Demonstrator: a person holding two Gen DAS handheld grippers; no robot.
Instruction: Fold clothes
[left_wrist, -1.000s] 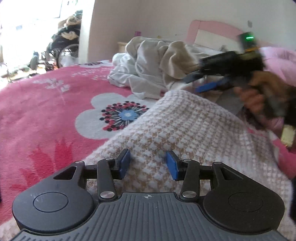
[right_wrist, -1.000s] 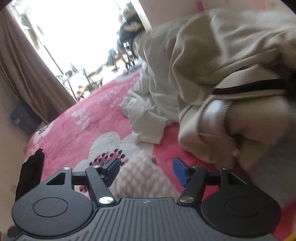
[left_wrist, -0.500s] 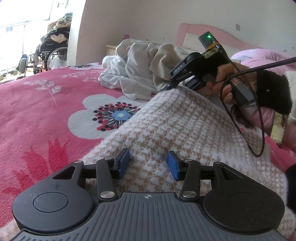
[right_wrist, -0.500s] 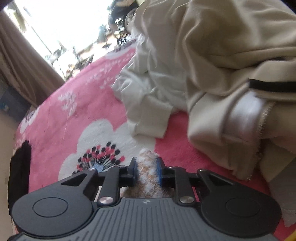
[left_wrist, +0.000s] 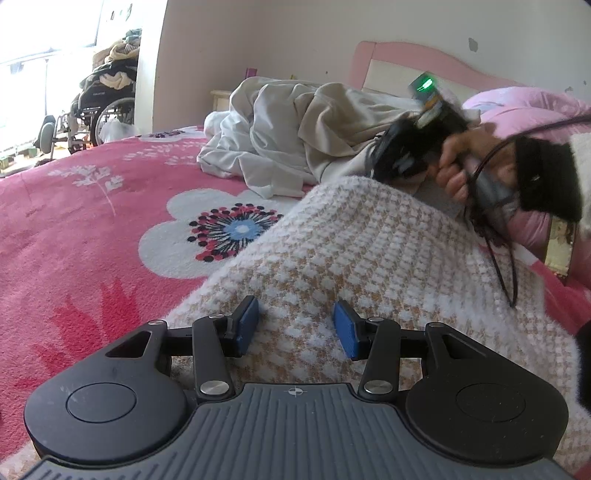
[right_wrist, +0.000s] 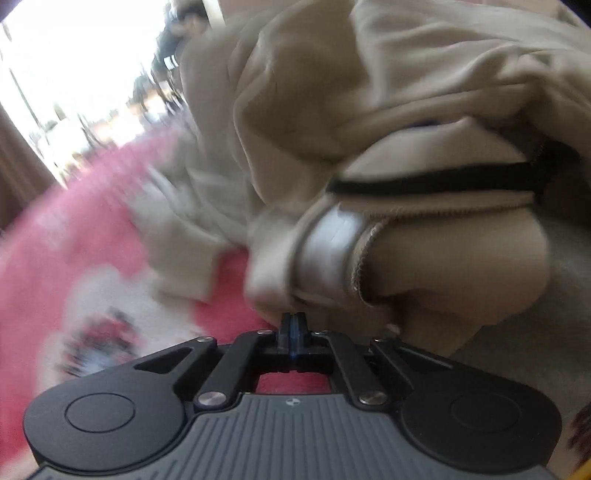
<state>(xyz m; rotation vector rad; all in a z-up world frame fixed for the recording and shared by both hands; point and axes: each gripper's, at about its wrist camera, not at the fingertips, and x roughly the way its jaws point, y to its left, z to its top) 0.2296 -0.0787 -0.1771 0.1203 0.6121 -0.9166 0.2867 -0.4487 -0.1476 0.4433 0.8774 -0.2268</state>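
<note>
The left tongs (left_wrist: 295, 328) are gaping wide over the checked sweater (left_wrist: 369, 251), gripping nothing; the right tongs (right_wrist: 292, 328) are pressing fully together with nothing visible between them; a heap of beige clothes (right_wrist: 369, 110) is lying just ahead, blocking the way; a wheelchair (left_wrist: 99, 110) is standing far off to the left, past the pink blanket (left_wrist: 74, 221).

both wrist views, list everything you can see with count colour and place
knit garment: 1, cream and tan check, on bed under left tool
clothes pile: 1 heap, beige and off-white, mid-bed
bedspread: 1, pink with white flowers, underneath everything
headboard: 1, pink, far end
pillow: 1, pink, by headboard
wheelchair: 1, black, floor at left, laden with clothes
left tool: 1, black with blue pads, open over knit
right tool: 1, black, shut, nothing visible between pads
hand: 1, grips right tool
</note>
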